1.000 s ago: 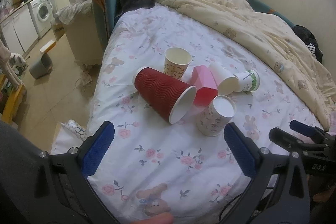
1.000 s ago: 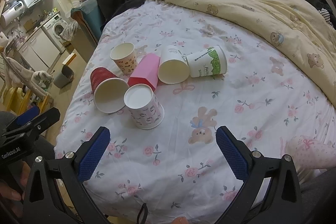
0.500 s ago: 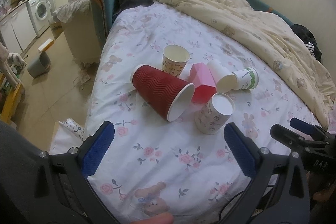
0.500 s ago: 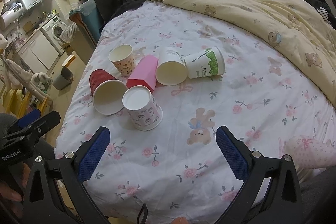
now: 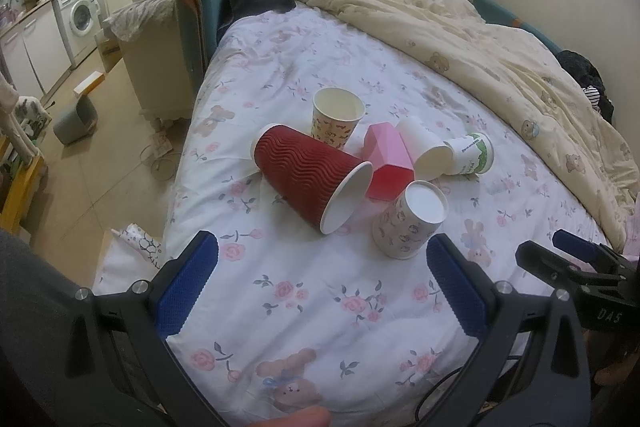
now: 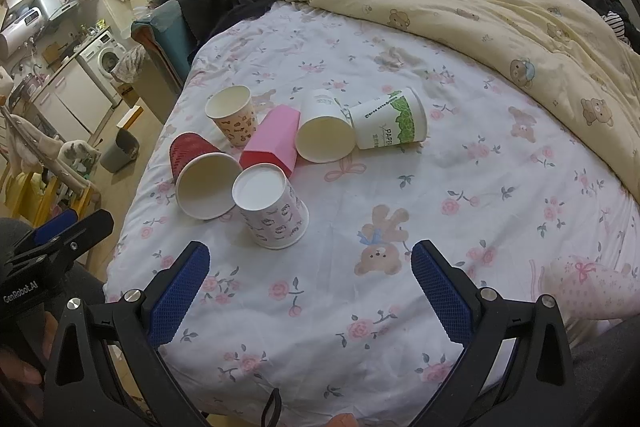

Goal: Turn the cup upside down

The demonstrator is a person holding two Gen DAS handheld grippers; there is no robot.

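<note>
Ahead of the left gripper (image 5: 322,285), whose jaws are spread wide and hold nothing, a red ribbed cup (image 5: 310,173) lies on its side beyond the left finger. An upright patterned cup (image 5: 336,117) stands farther off. The overturned floral cup (image 5: 408,221) sits just past the right finger, touching a pink cup (image 5: 388,161). The right gripper (image 6: 310,285) is likewise spread and empty over the floral bedsheet (image 6: 400,307).
</note>
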